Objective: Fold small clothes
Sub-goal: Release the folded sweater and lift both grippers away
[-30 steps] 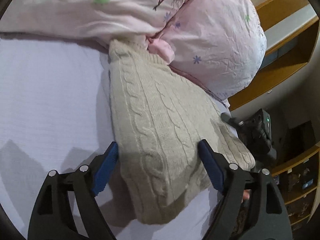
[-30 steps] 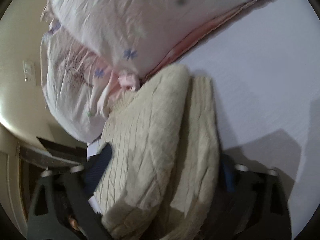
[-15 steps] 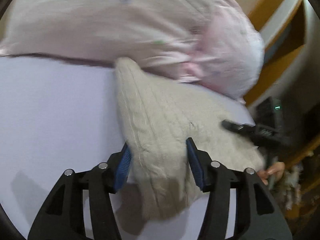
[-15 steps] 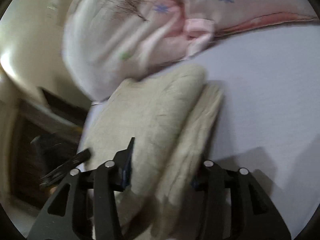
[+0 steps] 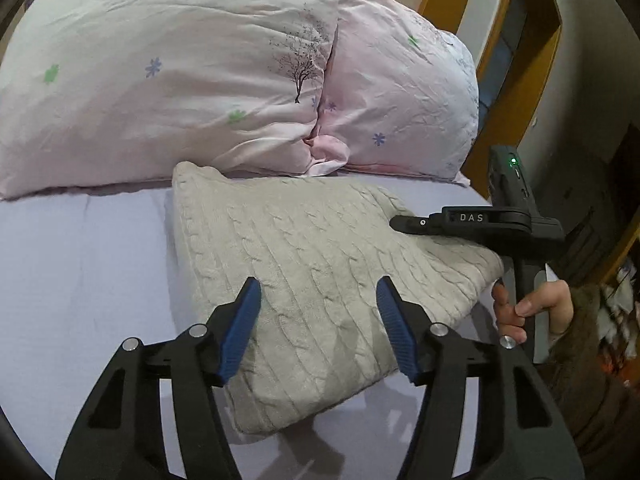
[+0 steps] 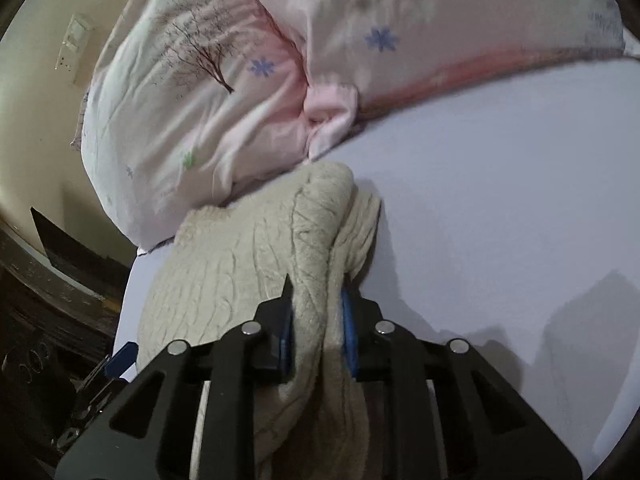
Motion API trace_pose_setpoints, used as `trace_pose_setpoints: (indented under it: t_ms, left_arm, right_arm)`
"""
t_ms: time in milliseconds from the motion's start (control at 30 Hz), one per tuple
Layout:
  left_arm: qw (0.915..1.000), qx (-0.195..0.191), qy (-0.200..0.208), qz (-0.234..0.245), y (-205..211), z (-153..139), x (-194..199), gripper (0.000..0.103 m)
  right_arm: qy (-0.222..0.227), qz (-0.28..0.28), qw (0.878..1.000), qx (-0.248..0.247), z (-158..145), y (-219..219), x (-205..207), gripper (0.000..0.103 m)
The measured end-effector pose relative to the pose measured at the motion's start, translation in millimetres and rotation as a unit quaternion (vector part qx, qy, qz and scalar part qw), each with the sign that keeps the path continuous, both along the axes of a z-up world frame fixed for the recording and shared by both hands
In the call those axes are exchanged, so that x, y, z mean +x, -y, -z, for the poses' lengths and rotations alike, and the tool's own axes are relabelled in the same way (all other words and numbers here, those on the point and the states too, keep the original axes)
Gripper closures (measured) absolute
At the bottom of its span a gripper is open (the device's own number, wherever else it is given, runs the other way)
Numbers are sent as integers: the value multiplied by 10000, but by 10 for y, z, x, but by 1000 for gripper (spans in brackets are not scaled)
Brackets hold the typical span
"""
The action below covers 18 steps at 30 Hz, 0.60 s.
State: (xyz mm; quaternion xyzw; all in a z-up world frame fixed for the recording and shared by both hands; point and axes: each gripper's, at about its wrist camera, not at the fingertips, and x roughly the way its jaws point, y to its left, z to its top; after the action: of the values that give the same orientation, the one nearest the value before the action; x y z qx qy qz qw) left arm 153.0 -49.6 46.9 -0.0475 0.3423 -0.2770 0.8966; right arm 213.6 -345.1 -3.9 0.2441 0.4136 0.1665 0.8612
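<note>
A folded cream cable-knit sweater [image 5: 304,248] lies on the pale lilac bed sheet [image 5: 80,260], just in front of the pillows. My left gripper [image 5: 318,320] is open, its blue pads hovering over the sweater's near part without gripping it. My right gripper [image 6: 316,320] is shut on a thick fold of the sweater [image 6: 248,264] at its edge. It also shows in the left wrist view [image 5: 404,226], at the sweater's right side, held by a hand.
Two pink floral pillows [image 5: 180,72] [image 5: 400,100] lie behind the sweater. A wooden frame and shelves [image 5: 540,60] stand at the right, past the bed's edge. Bare sheet [image 6: 500,200] stretches to the right in the right wrist view.
My right gripper has closed onto the sweater's folded edge. My left gripper has pulled back and opened wider over the sweater. The sweater now sits nearer the pillows.
</note>
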Motion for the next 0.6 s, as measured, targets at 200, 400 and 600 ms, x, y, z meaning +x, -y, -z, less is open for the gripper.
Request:
trace_pose_setpoints:
  t_ms: [200, 400, 600]
  left_arm:
    - [9989, -290, 18, -367, -374, -136, -330, 34]
    - [9914, 521, -59, -1203, -504, 2, -684, 7]
    - [9844, 1092, -389, -1323, -340, 204, -613, 2]
  right_arm:
    - [1009, 113, 9929, -625, -477, -10, -691, 3]
    - [1590, 349, 9749, -1516, -597, -188, -1540, 2]
    - [687, 158, 9793, -1897, -130, -608, -1514, 2]
